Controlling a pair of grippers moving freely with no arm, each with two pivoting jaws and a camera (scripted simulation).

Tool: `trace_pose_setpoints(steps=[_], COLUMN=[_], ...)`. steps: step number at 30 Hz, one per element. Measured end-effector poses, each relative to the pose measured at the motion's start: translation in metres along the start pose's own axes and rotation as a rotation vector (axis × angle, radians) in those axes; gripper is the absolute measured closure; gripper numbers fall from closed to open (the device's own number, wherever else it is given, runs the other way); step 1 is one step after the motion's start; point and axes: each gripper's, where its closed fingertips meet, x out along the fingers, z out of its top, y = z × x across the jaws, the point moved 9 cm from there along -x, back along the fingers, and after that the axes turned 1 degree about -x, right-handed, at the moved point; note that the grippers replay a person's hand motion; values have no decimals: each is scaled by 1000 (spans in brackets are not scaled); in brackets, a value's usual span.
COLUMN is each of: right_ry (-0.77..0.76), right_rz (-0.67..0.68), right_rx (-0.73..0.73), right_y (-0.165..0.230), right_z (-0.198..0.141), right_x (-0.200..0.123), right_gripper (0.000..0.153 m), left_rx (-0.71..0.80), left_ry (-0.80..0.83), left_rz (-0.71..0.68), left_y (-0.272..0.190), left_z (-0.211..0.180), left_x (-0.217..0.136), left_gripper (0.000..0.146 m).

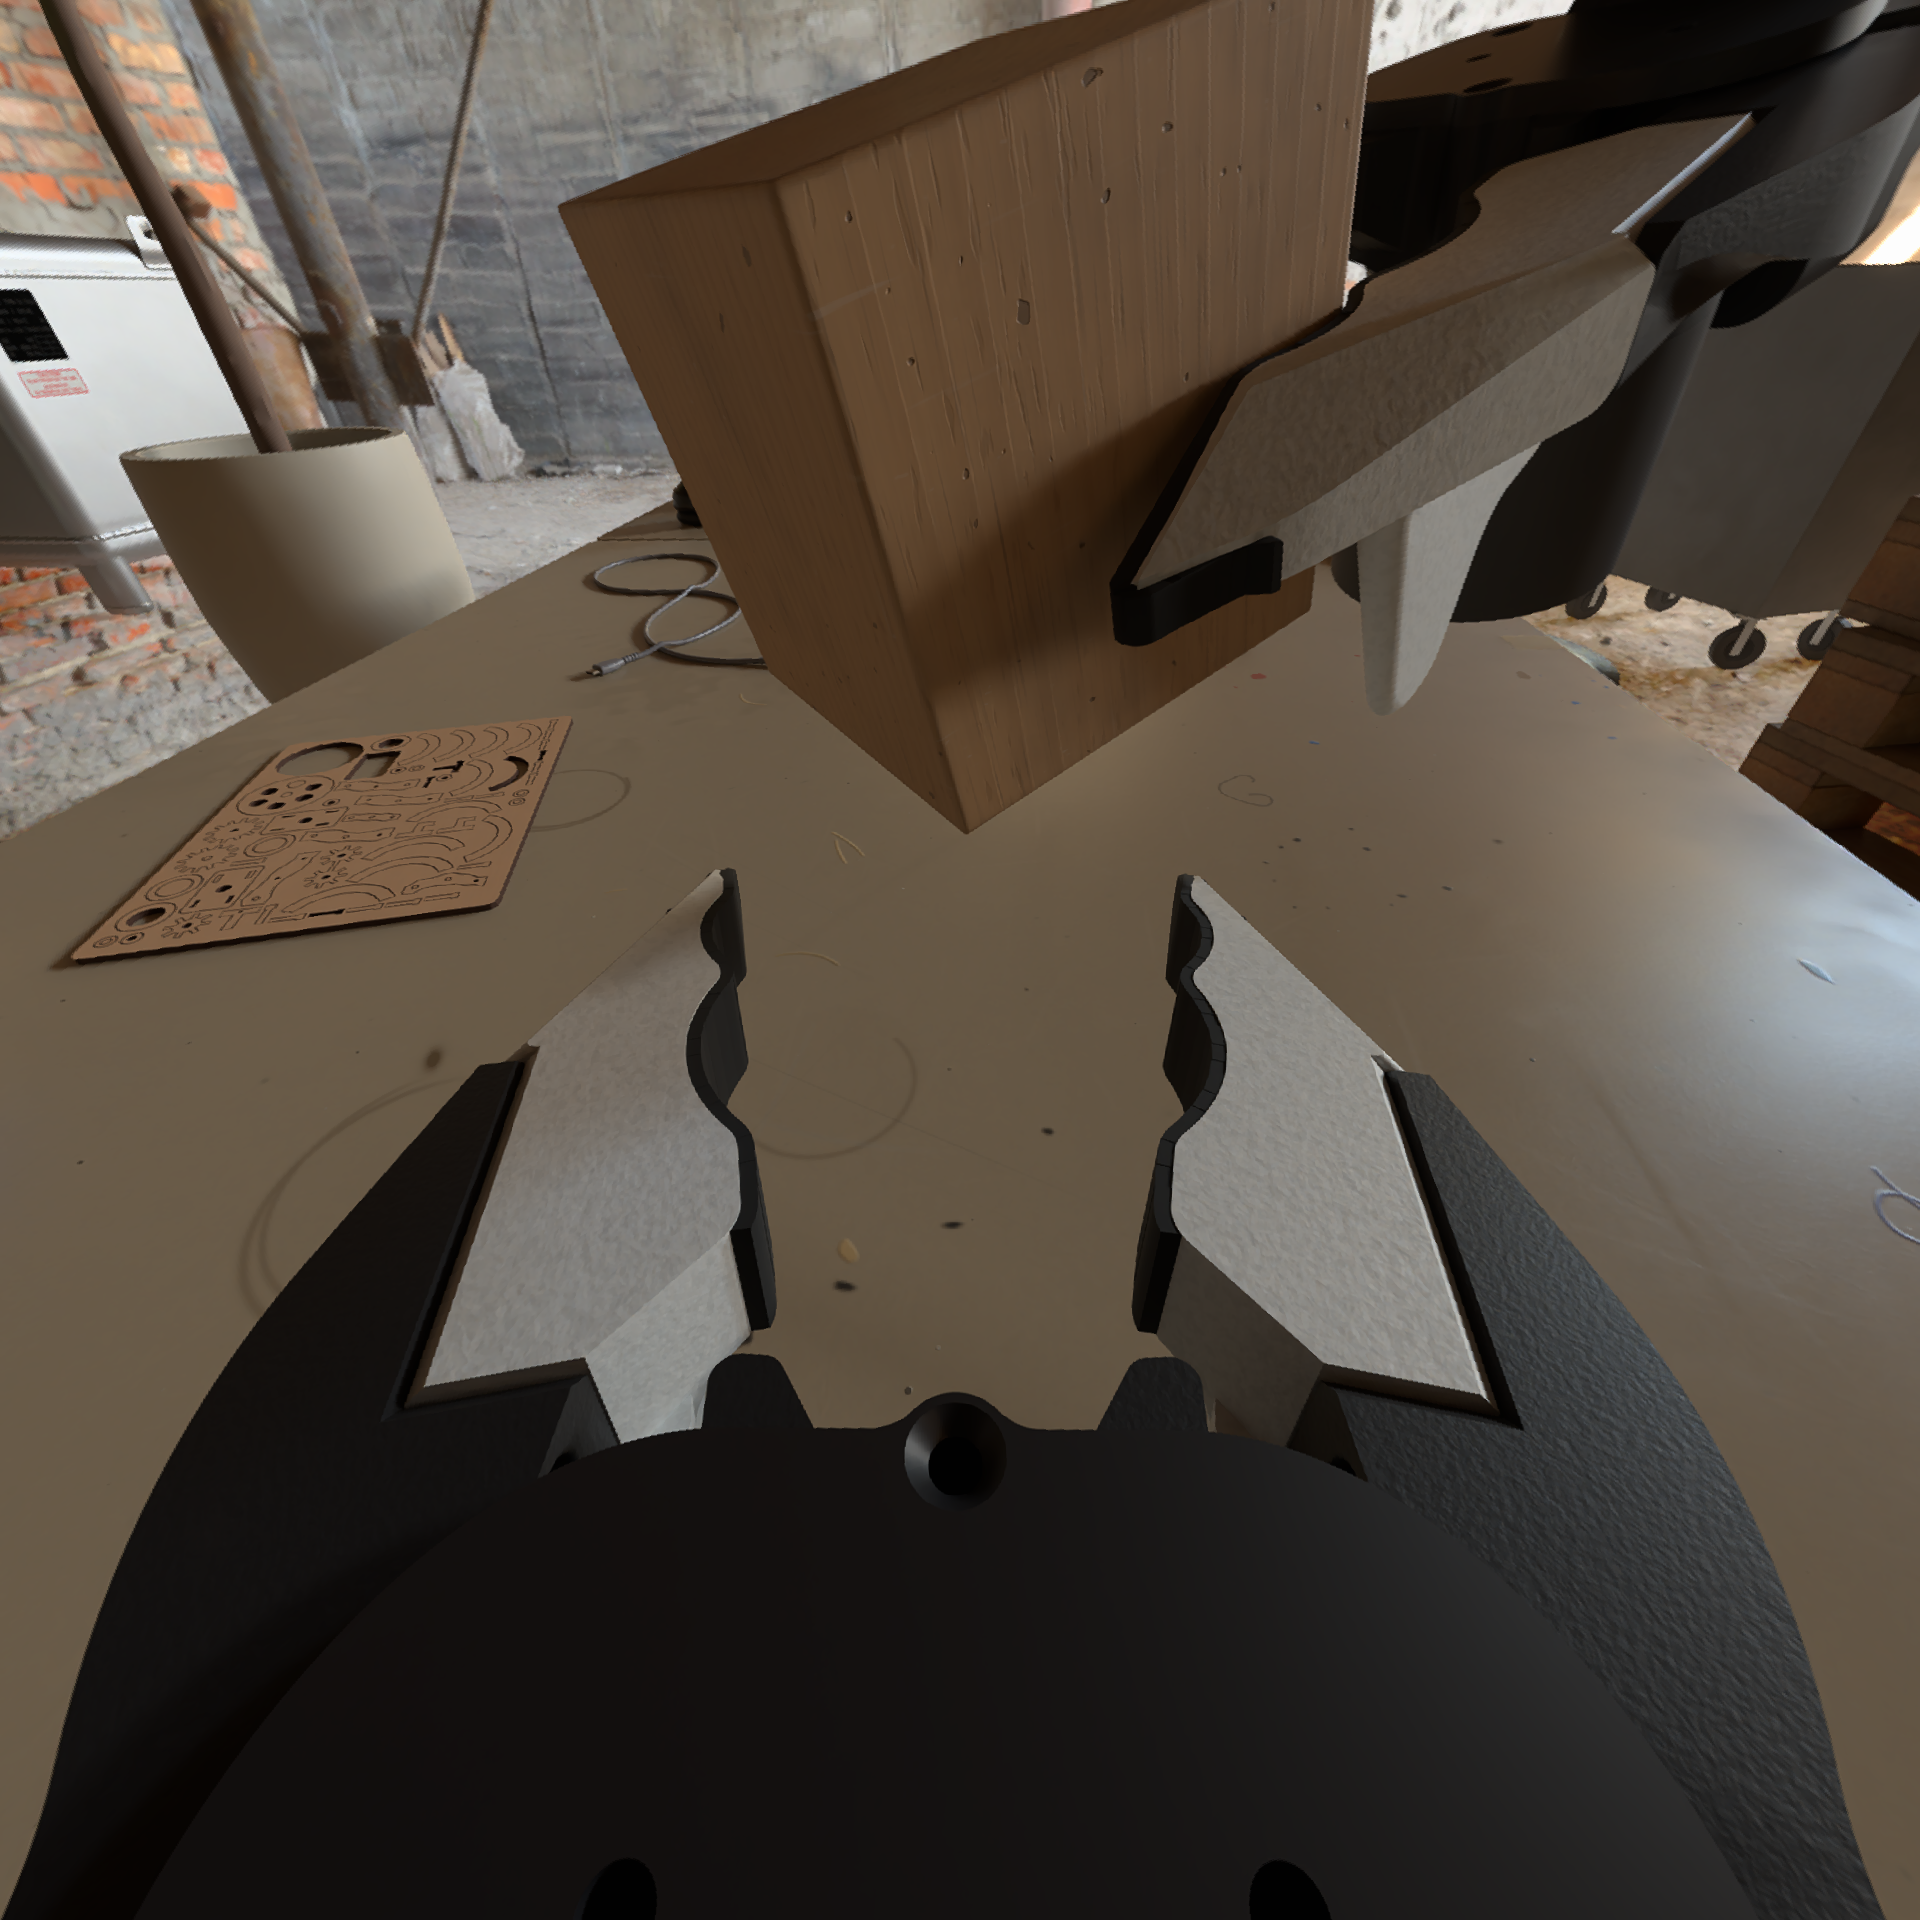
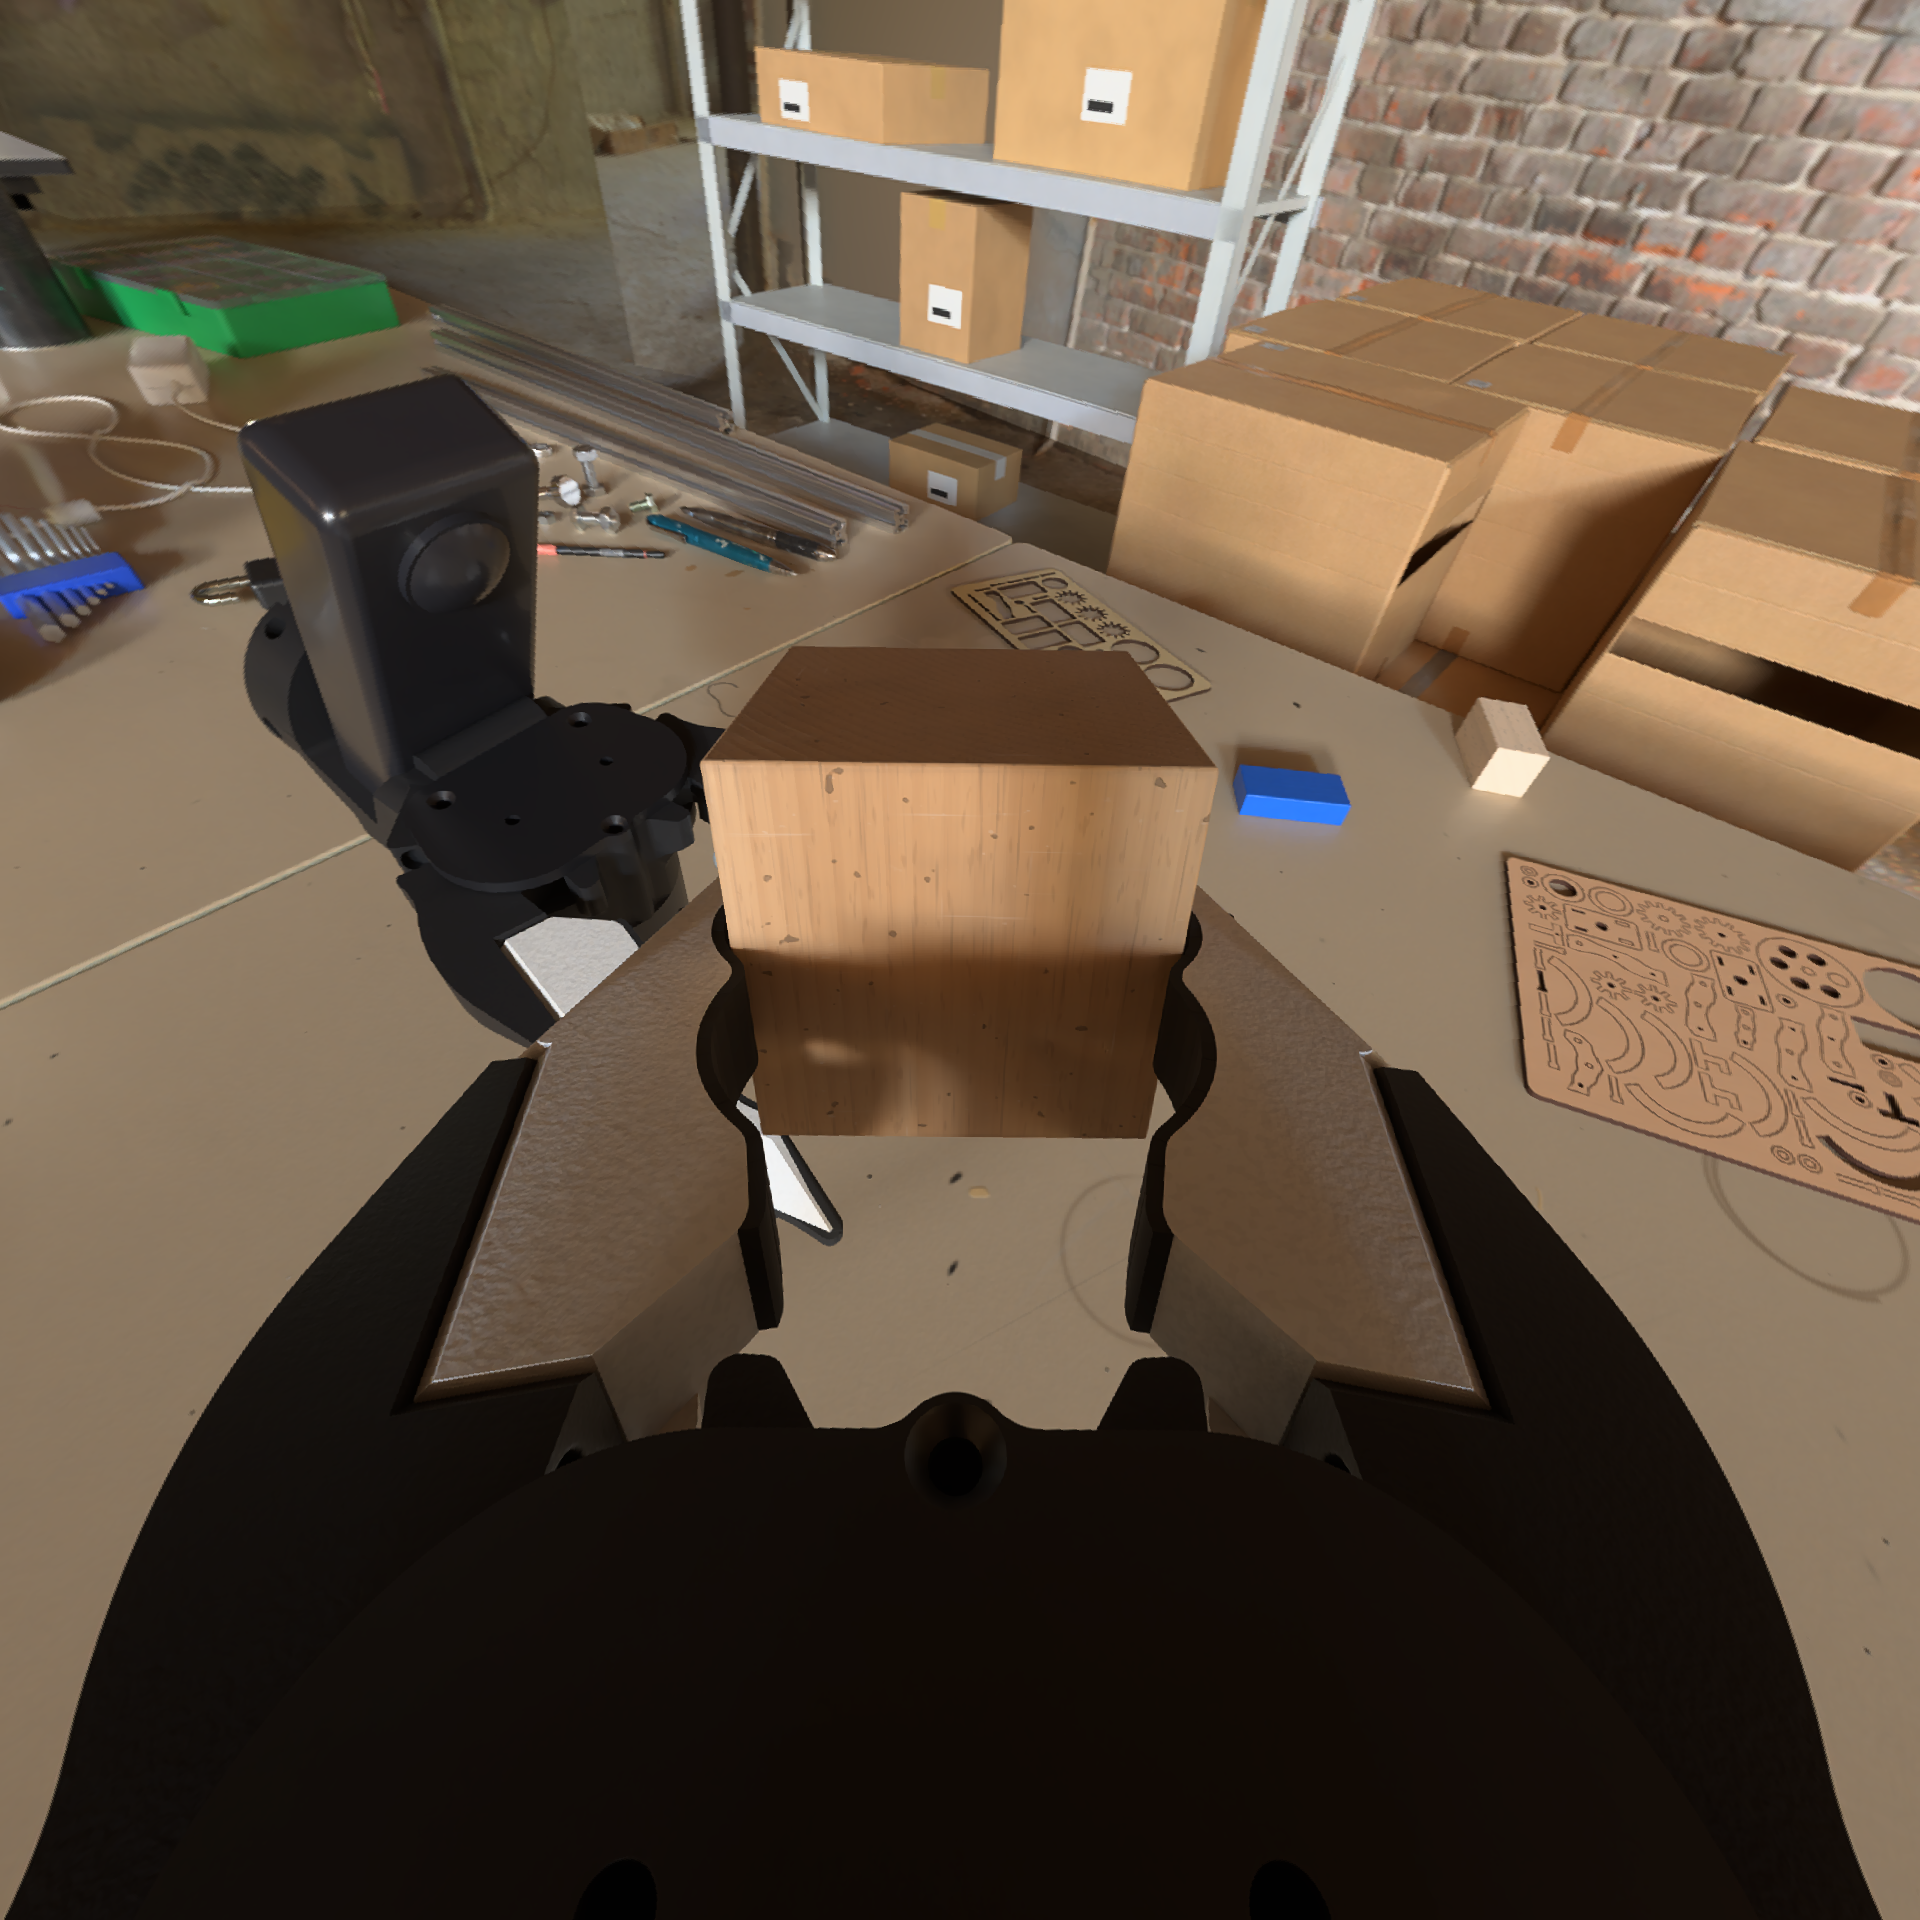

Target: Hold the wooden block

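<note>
Two grippers show. The right gripper (image 2: 956, 1023) has its jaws clamped on the pale cubic wooden block (image 2: 956, 935), centre frame, above the tan bench (image 2: 260, 1091). The left gripper (image 1: 956, 1039), bottom centre, holds its jaws apart, empty.

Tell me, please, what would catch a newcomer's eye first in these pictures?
First the big wooden block, clamped between the right gripper fingers, apparently lifted and tilted above the table. Next, the left gripper, open and empty, just short of the block's lower corner. Then the flat cut-out sheet, lying on the table left of the block.
</note>
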Motion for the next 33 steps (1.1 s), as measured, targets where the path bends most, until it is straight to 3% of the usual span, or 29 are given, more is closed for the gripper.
trace_pose_setpoints(steps=[20,33], right_ry=[-25,-11], right_rz=[133,61], right_rx=[-2,7], right_y=[-14,-8], right_z=[-4,-7], right_x=[-4,3], right_gripper=[74,74], left_rx=[49,47], left_ry=[-17,29], left_rz=[0,12], left_y=[-1,-5], left_z=[2,8], left_x=[4,9], left_gripper=[64,63])
